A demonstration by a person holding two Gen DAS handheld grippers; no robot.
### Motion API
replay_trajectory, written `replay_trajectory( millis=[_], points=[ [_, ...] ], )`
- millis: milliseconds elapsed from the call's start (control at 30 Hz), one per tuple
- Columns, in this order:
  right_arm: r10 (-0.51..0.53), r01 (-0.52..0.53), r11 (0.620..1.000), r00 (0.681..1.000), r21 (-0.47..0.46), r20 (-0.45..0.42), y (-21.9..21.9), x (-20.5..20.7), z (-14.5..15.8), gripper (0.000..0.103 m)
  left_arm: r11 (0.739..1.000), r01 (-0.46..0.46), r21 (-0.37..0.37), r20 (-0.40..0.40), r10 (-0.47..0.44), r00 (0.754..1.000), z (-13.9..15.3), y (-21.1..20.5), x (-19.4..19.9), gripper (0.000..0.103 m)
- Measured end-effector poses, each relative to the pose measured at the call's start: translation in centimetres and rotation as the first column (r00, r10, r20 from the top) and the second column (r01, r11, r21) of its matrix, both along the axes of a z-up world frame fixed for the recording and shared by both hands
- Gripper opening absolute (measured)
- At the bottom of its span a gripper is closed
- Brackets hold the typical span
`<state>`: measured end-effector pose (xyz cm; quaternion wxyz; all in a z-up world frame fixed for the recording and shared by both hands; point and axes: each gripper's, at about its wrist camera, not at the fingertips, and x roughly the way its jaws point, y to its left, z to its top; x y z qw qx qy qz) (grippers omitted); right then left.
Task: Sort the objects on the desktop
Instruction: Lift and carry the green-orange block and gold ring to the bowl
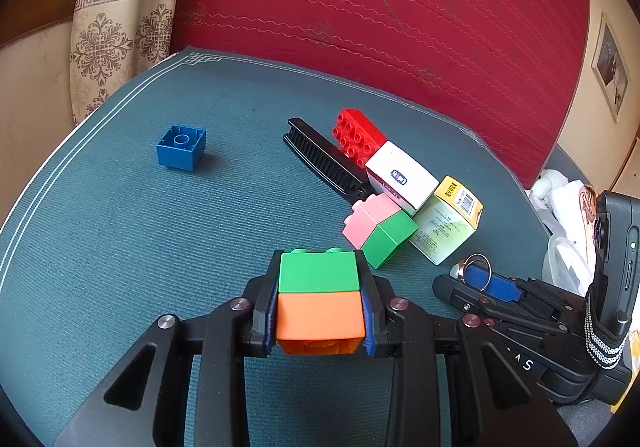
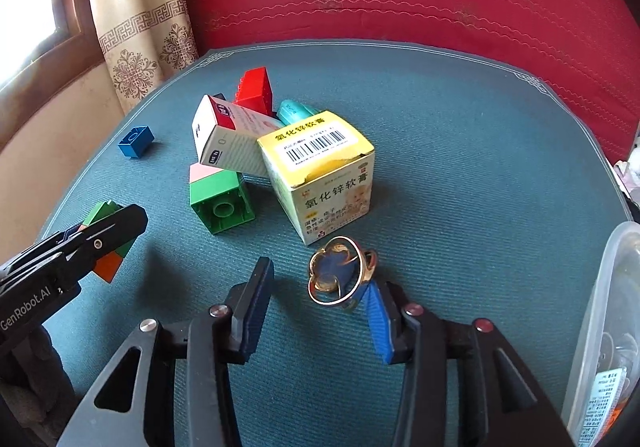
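Observation:
My left gripper [image 1: 320,299] is shut on a green-and-orange brick stack [image 1: 319,295], held just above the teal mat [image 1: 120,227]; it also shows in the right wrist view [image 2: 106,243]. My right gripper [image 2: 316,307] is open, and a gold ring ornament [image 2: 340,273] rests against its right fingertip [image 2: 378,315]. In the pile lie a pink-and-green brick [image 1: 378,227], a red brick [image 1: 358,133], a white box [image 1: 402,175], a yellow-green ointment box [image 2: 320,175] and a black comb [image 1: 324,159]. A blue brick [image 1: 182,147] sits alone at the left.
A red cushion [image 1: 380,7] backs the mat. A clear plastic container [image 2: 608,327] stands at the right edge. A curtain [image 1: 120,27] hangs at the far left. A teal tube [image 2: 294,111] lies behind the ointment box.

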<state>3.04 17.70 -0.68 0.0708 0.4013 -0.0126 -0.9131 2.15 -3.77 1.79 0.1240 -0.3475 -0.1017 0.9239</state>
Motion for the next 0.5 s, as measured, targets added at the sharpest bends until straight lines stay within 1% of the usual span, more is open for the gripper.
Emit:
replay_trajectory(
  millis=[33, 67, 100, 367, 500],
  points=[
    [-0.007, 0.007, 1.000, 1.000, 0.007, -0.003, 0.1, 0.0, 0.0, 0.038, 1.000, 0.002, 0.000, -0.002, -0.002, 1.000, 0.0, 0.0, 0.0, 0.034],
    [-0.013, 0.014, 1.000, 1.000, 0.011, -0.005, 0.2, 0.1, 0.0, 0.035, 1.000, 0.004, 0.000, -0.004, -0.004, 1.000, 0.1, 0.0, 0.1, 0.034],
    [-0.018, 0.018, 1.000, 1.000, 0.009, -0.005, 0.4, 0.1, 0.0, 0.028, 1.000, 0.005, 0.000, -0.007, -0.005, 1.000, 0.1, 0.1, 0.1, 0.034],
    [-0.027, 0.027, 1.000, 0.999, -0.011, -0.026, 1.4, 2.2, 0.8, 0.027, 1.000, 0.023, 0.001, -0.030, -0.023, 0.999, 0.7, 0.6, 1.0, 0.034],
    [-0.032, 0.031, 0.999, 0.998, -0.017, -0.052, 2.0, 3.3, 1.7, 0.027, 0.999, 0.041, 0.020, -0.020, -0.041, 0.999, 0.7, 1.1, 1.4, 0.034]
  ],
)
